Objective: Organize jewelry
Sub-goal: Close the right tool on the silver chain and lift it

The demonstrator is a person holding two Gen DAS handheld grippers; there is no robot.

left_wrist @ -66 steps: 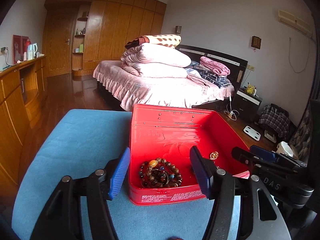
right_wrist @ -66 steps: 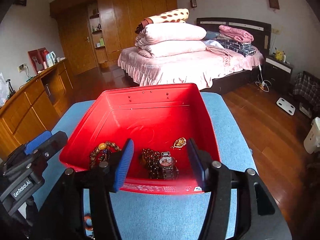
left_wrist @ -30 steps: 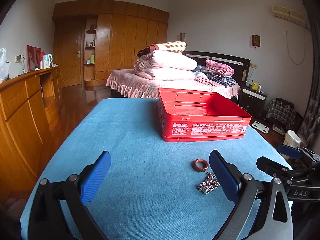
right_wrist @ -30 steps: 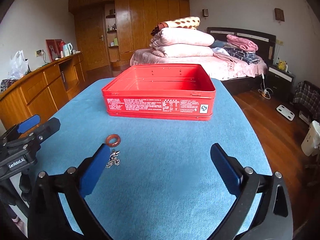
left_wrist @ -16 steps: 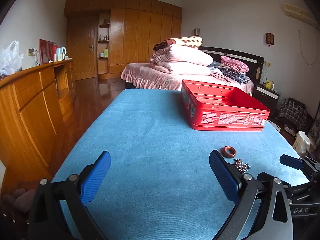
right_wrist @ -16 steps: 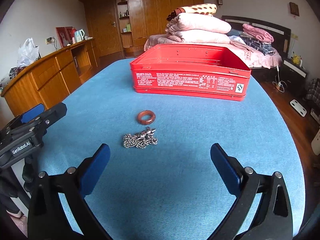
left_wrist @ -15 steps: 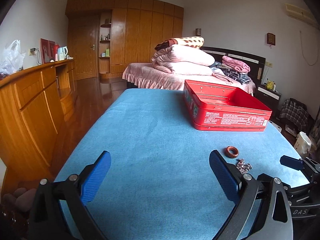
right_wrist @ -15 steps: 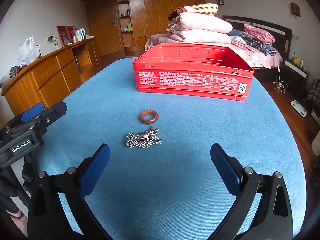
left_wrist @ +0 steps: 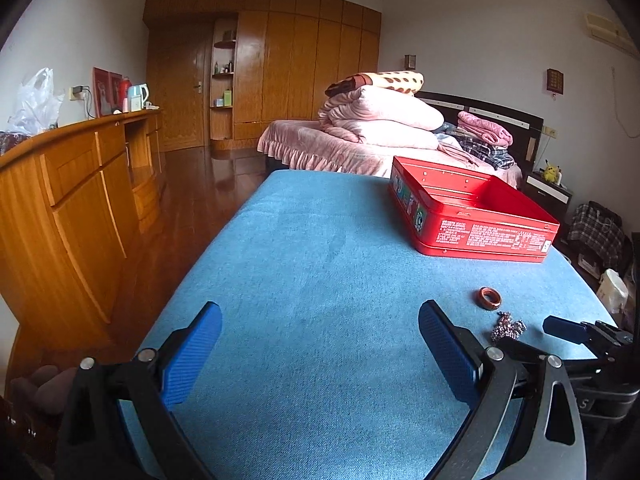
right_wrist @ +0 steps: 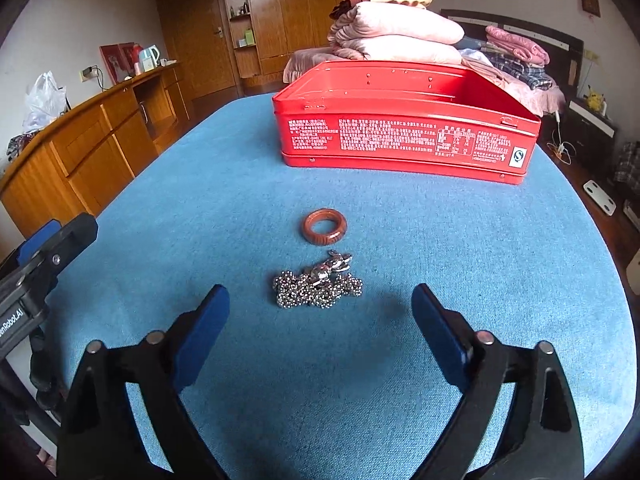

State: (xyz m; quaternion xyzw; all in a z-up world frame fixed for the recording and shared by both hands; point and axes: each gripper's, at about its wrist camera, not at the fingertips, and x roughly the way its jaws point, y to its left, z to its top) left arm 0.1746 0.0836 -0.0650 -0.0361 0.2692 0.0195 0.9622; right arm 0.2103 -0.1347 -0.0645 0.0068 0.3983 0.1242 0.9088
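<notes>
Presently, entries by item:
Right gripper: jaws wide, empty, lower centre of its frame.
Chain: heaped on the cloth, mid-frame, between the right fingertips.
Ring: just above the chain, apart from it.
Tin: open, upper centre.
Left gripper: jaws wide, empty; ring and chain at right of its frame.

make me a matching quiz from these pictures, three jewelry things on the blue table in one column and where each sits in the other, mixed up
Column one:
1. red metal tin
2. reddish-brown stone ring
3. silver bead chain

Column two:
A. nearest the open right gripper
B. farthest back on the blue tablecloth
C. between the other two

Pairs: 1-B, 2-C, 3-A
</notes>
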